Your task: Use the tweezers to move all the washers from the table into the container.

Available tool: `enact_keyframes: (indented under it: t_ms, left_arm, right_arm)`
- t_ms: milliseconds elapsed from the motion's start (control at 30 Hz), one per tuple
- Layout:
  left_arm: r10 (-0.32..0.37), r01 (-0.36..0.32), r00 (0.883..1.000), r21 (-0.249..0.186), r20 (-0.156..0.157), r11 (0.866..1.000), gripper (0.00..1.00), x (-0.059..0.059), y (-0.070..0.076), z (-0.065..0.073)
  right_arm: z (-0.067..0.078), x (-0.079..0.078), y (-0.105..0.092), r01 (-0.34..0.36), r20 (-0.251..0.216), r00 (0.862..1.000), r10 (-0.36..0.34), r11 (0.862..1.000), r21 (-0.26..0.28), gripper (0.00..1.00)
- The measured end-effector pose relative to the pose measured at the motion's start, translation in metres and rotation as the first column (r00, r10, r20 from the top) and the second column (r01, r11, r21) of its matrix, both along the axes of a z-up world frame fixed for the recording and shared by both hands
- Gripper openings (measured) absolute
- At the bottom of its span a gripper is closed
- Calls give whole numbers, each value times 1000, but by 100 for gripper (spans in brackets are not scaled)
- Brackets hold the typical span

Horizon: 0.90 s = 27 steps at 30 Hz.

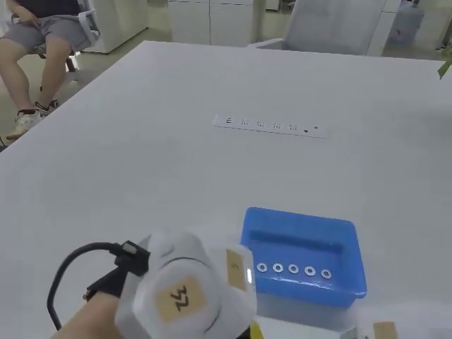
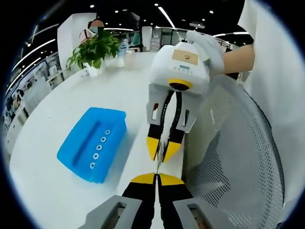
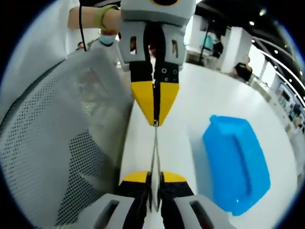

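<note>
Several washers (image 1: 293, 269) lie in a row on the blue container (image 1: 304, 244) near the table's front edge, also seen as washers (image 2: 99, 148) on the container (image 2: 90, 140). The two grippers face each other tip to tip beside the container (image 3: 236, 164). My right gripper (image 3: 153, 177) is shut on the thin metal tweezers (image 3: 154, 152). My left gripper (image 3: 155, 121) is shut on their far end. From the left gripper (image 2: 156, 177), the tweezers (image 2: 159, 162) run to the right gripper (image 2: 162, 155). In the head view the left gripper (image 1: 183, 293) sits bottom left, its jaws hidden.
A white power strip (image 1: 272, 126) lies mid-table. A person (image 1: 42, 28) sits at the far left. A mesh chair back (image 2: 228, 157) stands close by the grippers, at the table's front edge. A potted plant (image 2: 95, 50) stands at the table's far end.
</note>
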State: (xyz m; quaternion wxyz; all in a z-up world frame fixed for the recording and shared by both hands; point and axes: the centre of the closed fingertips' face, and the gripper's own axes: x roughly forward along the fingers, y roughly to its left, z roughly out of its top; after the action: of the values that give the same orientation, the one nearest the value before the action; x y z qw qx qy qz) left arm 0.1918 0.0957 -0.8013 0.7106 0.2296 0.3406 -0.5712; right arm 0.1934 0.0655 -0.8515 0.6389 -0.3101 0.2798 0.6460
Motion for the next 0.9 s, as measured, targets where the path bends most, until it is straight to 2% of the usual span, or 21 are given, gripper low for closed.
enact_keyframes:
  t_ms: [133, 267, 367, 467, 700, 800, 900]
  left_arm:
    - [-10, 10, 1000, 17, -28, 1000, 0, -1, 3, -11]
    - [-22, 23, 999, 28, -38, 999, 0, -2, 3, -19]
    - [-25, 27, 999, 38, -41, 999, 0, -2, 3, -25]
    - [-33, 35, 999, 60, -39, 998, 0, -3, 4, -32]
    - [-49, 55, 998, 118, -48, 992, 0, -7, 8, -45]
    - [-47, 54, 998, 151, -51, 987, 0, -8, 9, -49]
    - [-40, 49, 998, 193, -54, 980, 0, -8, 11, -53]
  right_arm:
    - [-2, 0, 0, 15, -19, 1000, -15, 1000, 16, 8]
    - [-5, -1, -5, 39, -18, 999, -39, 999, 18, 18]
    - [2, 0, -15, 122, -45, 992, -119, 991, 54, 25]
    - [10, 2, -28, 175, -34, 984, -173, 982, 69, 30]
    - [36, 8, -67, 323, -5, 946, -325, 940, 109, 39]
    - [53, 13, -82, 393, 3, 917, -398, 907, 152, 43]
    - [66, 16, -94, 434, 8, 897, -443, 884, 175, 47]
